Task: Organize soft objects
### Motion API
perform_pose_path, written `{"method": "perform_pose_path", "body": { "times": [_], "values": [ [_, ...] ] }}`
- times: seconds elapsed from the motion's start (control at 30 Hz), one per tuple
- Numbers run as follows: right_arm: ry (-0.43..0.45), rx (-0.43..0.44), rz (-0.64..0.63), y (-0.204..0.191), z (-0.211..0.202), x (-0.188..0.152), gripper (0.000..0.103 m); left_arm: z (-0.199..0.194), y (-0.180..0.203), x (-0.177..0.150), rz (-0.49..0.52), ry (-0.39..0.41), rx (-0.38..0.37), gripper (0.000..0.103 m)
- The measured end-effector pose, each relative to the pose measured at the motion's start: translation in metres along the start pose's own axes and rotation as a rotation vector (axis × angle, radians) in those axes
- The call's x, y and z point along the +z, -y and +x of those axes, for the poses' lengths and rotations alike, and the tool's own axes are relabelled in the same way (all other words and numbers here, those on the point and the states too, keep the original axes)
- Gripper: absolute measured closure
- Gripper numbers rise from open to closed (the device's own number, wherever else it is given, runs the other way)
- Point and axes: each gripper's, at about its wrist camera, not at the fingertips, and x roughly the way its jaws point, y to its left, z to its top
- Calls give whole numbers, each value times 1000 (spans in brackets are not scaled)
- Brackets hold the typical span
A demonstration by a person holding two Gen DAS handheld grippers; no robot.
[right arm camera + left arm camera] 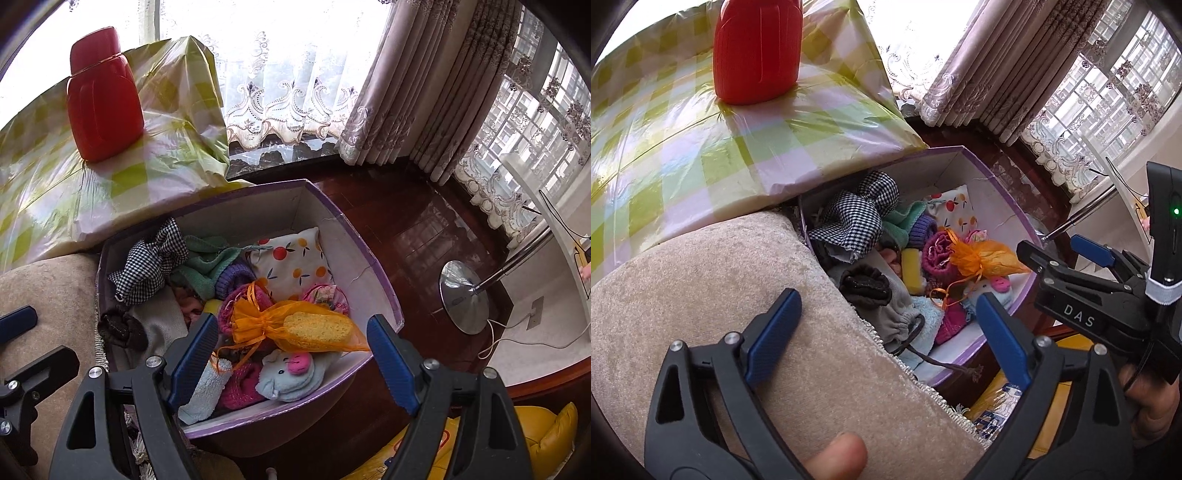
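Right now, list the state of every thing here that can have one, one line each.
Purple-edged cardboard box: open, no lid, crammed with soft items.
Red plastic bottle: upright, capped, on the checked plastic cover.
Orange mesh pouch: tied shut, yellow sponge inside, lying on top.
Black-and-white gingham cloth: crumpled at the box's edge.
Left claw: open, empty.
Right claw: open, empty, over the box.

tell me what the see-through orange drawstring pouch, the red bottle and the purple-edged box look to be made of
Orange drawstring pouch: sheer organza-like mesh, slightly glossy; the yellow sponge inside shows through. Red bottle: likely moulded plastic, smooth, semi-gloss, with ribbed panels. Purple-edged box: seemingly cardboard, matte white inside, with a crack-like crease in its wall.
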Motion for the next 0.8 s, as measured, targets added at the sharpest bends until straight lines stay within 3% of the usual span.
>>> {"method": "perform_pose_path", "body": {
  "times": [0.8],
  "values": [
    [-8,3,-11,-1,1,-1,20,6,2,2,-20,-10,-9,1]
  ]
}}
